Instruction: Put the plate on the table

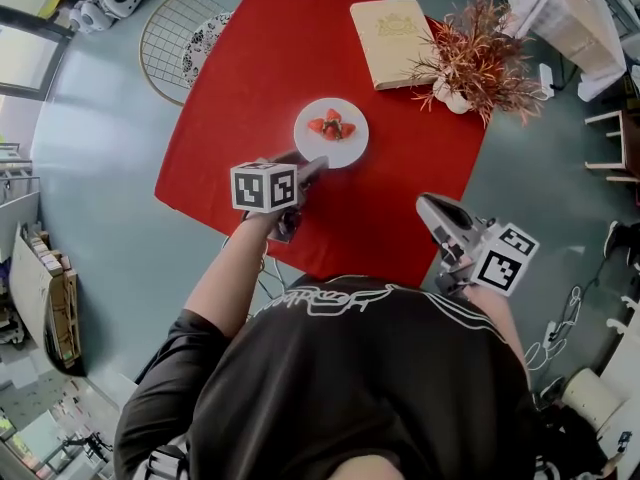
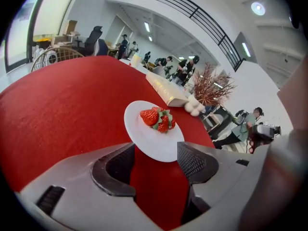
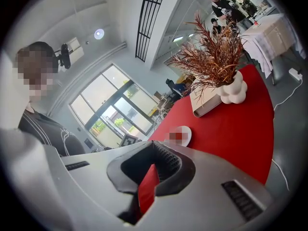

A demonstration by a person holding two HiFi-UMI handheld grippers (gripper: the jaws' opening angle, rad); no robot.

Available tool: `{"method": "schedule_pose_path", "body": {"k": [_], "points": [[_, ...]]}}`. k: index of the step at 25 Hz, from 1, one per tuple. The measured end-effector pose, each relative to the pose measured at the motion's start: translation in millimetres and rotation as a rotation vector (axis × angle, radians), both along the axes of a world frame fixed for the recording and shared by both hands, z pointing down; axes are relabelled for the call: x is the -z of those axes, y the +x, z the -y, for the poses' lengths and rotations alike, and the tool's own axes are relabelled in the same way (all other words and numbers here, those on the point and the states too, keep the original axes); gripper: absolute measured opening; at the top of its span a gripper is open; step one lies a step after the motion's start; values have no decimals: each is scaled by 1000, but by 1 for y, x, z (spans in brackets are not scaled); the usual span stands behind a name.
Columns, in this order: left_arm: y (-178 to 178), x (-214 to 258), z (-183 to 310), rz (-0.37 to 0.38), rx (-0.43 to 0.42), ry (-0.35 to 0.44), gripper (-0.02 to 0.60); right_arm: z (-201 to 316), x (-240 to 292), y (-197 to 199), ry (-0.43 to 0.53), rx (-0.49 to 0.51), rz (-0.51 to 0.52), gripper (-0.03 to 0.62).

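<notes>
A white plate (image 1: 346, 149) with strawberries (image 1: 331, 126) rests on the red table (image 1: 250, 88), near its middle. My left gripper (image 1: 312, 168) sits just at the plate's near rim and is open. In the left gripper view the plate (image 2: 147, 134) lies flat on the red cloth, its near edge between the two spread pads (image 2: 195, 161), which do not press on it. My right gripper (image 1: 427, 206) hovers over the table's near right edge with nothing in it. In the right gripper view its jaws (image 3: 155, 145) stand together, and the plate (image 3: 187, 135) shows small beyond them.
A cream book (image 1: 392, 28) lies at the table's far side, beside a white vase of dried reddish branches (image 1: 470, 63). A round wire rack (image 1: 180, 33) stands on the floor beyond the left corner. A cable and furniture stand at the right.
</notes>
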State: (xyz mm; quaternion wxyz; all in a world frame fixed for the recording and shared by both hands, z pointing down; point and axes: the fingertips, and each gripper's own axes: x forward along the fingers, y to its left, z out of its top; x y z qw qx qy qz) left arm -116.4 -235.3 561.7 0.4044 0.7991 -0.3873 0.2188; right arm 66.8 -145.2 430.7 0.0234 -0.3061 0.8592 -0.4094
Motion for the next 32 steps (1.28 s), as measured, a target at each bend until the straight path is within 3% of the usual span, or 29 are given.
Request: {"method": "schedule_pose_path", "body": {"k": [7,13,15,18,21,25,28,32], "points": [[-1,-3,-9,41,-51,17,299,-4,-7,1,-12,4,6,8],[-5,3,-21,29,-12,44,299,-10,1,-6,16,29,7,8],[-4,12,-27,10,4,61,298,-15,0,-5,18,38,11,8],[5,37,-40,-75,34,90,290,-24,4,-5,43,65,3,8],[13,65,-56,-128,53,129,239,-34,11,-3,70,89,8,8],[28,109,-86,-209,79,222,51,-53,21,3,109,138,-3,8],[45,146,-115,-310,89,292,18,-70,33,11,148,168,-13,8],[70,198,-158,-380,51,413,8,-100,56,18,211,221,-20,8]]}}
